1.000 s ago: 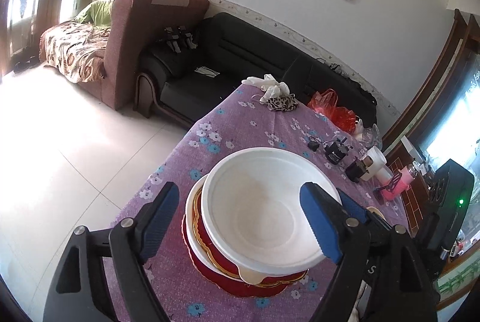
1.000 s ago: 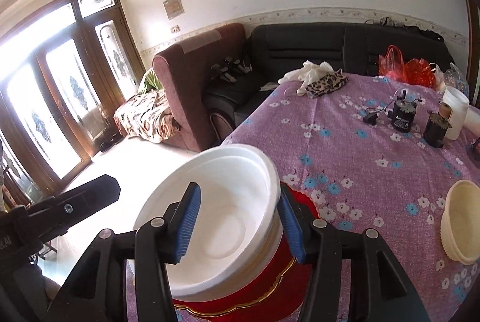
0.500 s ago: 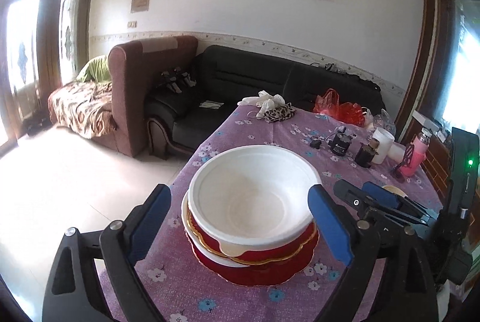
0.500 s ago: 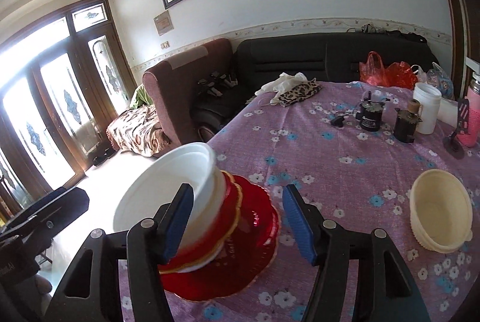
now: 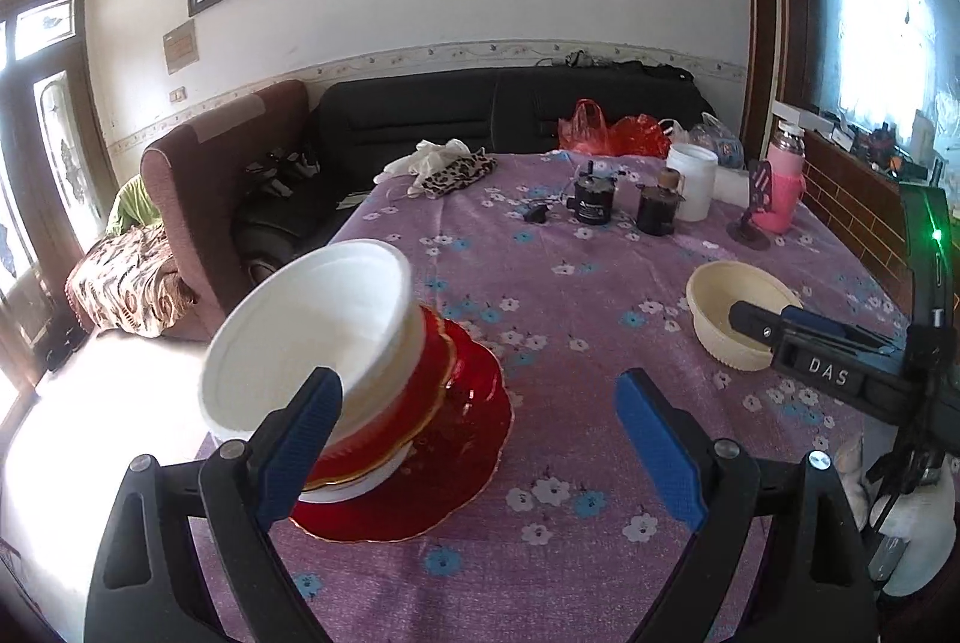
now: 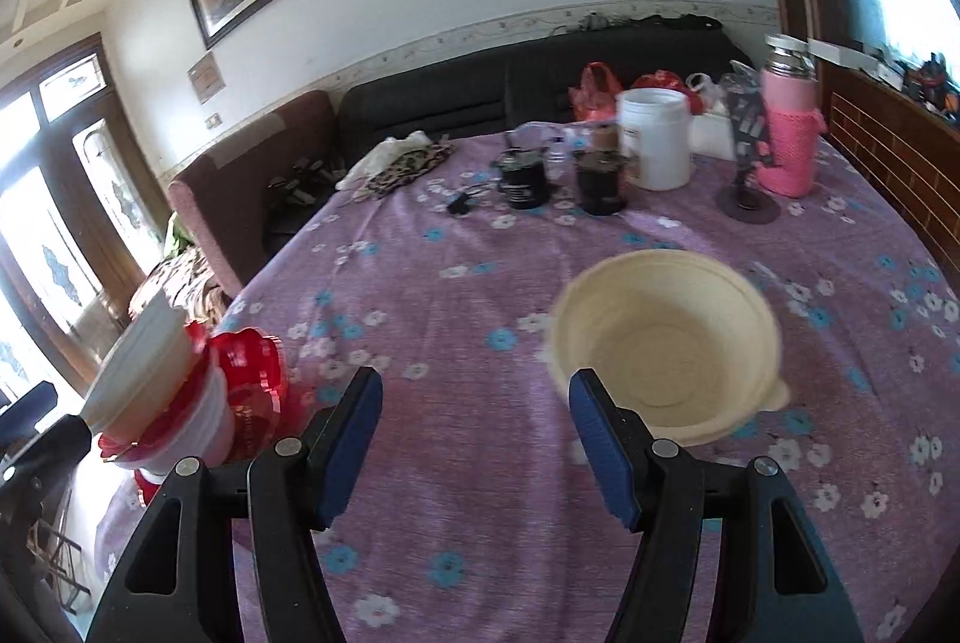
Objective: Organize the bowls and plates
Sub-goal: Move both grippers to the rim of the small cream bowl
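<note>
White bowl (image 5: 312,325) topping red gilt-edged plates (image 5: 444,439), stack leaning left; cream bowl (image 6: 666,343) alone on floral cloth; left gripper (image 5: 480,439) and right gripper (image 6: 477,439) both released, jaws lately widening, nothing between

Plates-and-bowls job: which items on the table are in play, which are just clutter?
In play:
- white bowl topping the stack
- red plates under it
- cream bowl, standing alone

Clutter:
- pink bottle
- white jar
- two black canisters
- leopard-print cloth
- red bags
</note>
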`<state>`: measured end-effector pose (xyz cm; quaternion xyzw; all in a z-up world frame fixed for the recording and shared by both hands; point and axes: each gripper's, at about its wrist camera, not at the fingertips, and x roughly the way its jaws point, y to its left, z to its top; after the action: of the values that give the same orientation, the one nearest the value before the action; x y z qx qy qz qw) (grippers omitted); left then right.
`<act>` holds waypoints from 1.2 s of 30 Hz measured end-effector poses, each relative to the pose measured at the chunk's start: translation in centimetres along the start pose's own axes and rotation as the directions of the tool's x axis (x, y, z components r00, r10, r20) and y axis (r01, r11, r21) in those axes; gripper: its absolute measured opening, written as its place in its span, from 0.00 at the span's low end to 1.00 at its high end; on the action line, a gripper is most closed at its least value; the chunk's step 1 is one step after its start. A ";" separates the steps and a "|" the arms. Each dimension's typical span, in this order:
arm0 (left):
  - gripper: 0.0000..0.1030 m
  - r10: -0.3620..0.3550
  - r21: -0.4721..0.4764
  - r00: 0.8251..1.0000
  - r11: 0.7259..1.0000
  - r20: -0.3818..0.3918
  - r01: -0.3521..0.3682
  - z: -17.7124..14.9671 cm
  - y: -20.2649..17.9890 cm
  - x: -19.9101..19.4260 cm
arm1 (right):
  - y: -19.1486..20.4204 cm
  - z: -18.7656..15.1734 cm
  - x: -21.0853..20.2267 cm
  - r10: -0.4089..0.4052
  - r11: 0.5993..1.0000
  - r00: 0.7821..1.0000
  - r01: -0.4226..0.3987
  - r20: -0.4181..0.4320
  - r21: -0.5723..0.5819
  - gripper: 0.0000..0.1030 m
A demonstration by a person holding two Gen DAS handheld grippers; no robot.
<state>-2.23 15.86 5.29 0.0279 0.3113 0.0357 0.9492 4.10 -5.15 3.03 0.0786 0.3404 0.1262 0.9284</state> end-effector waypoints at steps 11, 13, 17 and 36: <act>0.90 -0.031 0.123 0.998 0.992 -0.060 0.039 0.3 -7.2 2.8 | -10.0 0.4 -0.6 -0.080 0.987 0.997 0.080 -0.002 0.138 0.67; 0.90 -0.035 0.135 0.997 0.990 -0.074 0.044 0.3 -8.2 3.5 | -11.4 0.6 -0.6 -0.091 0.983 0.996 0.090 -0.003 0.159 0.67; 0.90 -0.035 0.159 0.994 0.986 -0.104 0.051 0.3 -9.8 5.0 | -14.1 1.2 -0.3 -0.113 0.972 0.994 0.110 -0.001 0.205 0.67; 0.89 -0.183 0.022 0.934 0.980 -0.308 0.199 1.5 -12.8 14.1 | -19.3 4.3 4.8 -0.172 0.949 0.985 0.169 -0.010 0.268 0.68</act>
<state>10.69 4.24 -2.75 0.0167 0.4560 -0.0612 0.8877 13.93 -22.50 -1.15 0.1745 0.3538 -0.0022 0.9189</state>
